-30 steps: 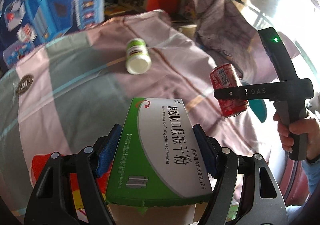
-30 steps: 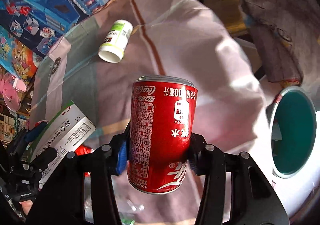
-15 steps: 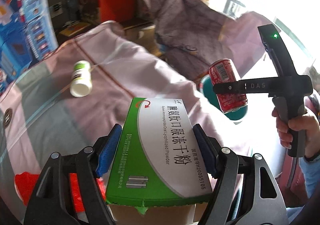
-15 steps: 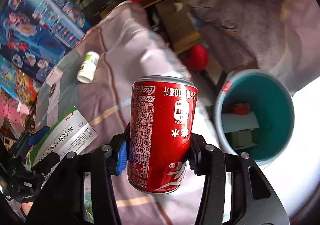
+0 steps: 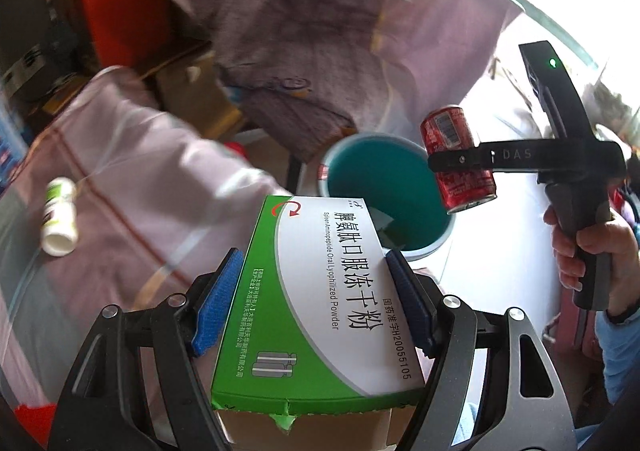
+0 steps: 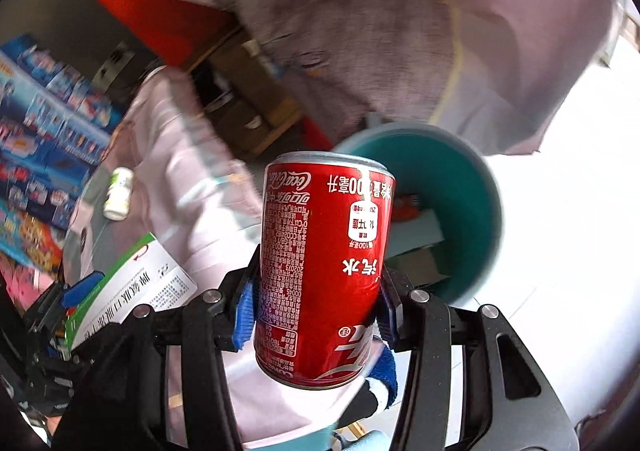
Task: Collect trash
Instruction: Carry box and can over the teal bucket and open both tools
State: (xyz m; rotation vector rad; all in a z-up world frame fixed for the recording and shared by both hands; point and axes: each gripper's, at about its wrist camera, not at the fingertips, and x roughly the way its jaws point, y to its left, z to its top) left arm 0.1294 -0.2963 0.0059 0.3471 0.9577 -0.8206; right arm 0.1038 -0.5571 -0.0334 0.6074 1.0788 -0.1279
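Now both hands carry trash toward the round teal plastic bin (image 5: 400, 175), which stands on the pale floor just to the right of the bed with the pink and grey striped sheet (image 5: 132, 155). The left gripper (image 5: 312, 291) has its blue pads pressed on the two long sides of a green and white cardboard medicine box (image 5: 316, 303), jaws fairly wide to span it; the box points at the bin's near rim but does not look to be over the opening yet. The right gripper (image 6: 316, 299) clamps a red aluminium cola can (image 6: 324, 271) upright at its lower half, jaws about half apart, and in the right wrist view the can sits in front of the bin's left side. To do this step well, each gripper should probably be brought fully over the teal mouth before the jaws part, and the can released first, since it seems the nearer; letting go over the rim risks a bounce onto the floor. The box is long, so tipping one end down should help it slide in past what already lies inside. Counted: two grippers, one box, one can, one bin, and one white plastic bottle with a green label (image 5: 60, 217) lying on its side on the sheet, far left and well apart from the bin. Some items lie in the bin, too blurred to count.
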